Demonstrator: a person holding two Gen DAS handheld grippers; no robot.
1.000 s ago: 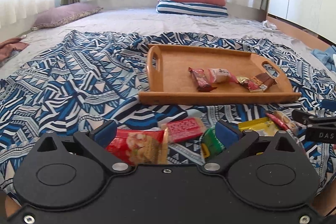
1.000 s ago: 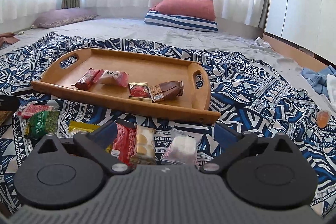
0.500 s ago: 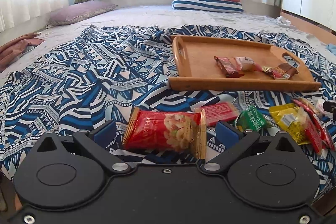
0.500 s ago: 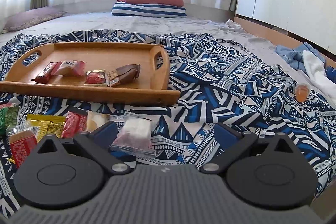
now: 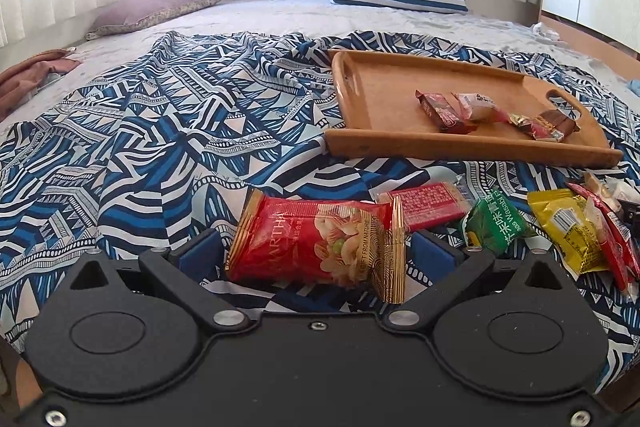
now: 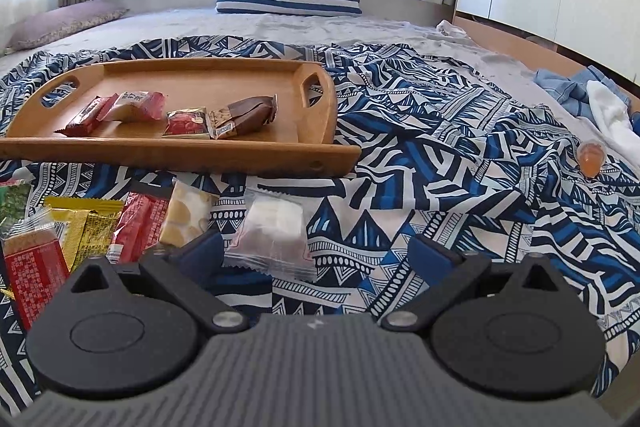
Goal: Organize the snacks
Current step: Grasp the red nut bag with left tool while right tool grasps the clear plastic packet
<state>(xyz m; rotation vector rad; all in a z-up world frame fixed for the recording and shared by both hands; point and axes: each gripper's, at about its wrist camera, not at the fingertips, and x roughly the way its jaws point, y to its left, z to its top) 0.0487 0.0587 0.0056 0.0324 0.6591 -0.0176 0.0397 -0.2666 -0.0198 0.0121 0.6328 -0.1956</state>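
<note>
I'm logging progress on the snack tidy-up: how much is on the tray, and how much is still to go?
Done: four wrapped snacks lie on the wooden tray. In hand: nothing is gripped; the open left gripper brackets the red nut packet, and the open right gripper sits by the clear white packet. Left: those two, the other packets on the blanket, and an orange jelly cup off to the right.

From my left camera, the nut packet (image 5: 320,245) lies on the blanket (image 5: 160,155) between the fingers. The tray (image 5: 400,143) sits at 1 o'clock behind it, with four snacks (image 5: 496,115) in it. More packets (image 5: 560,227) lie at 3 o'clock, maybe overlapping.
</note>
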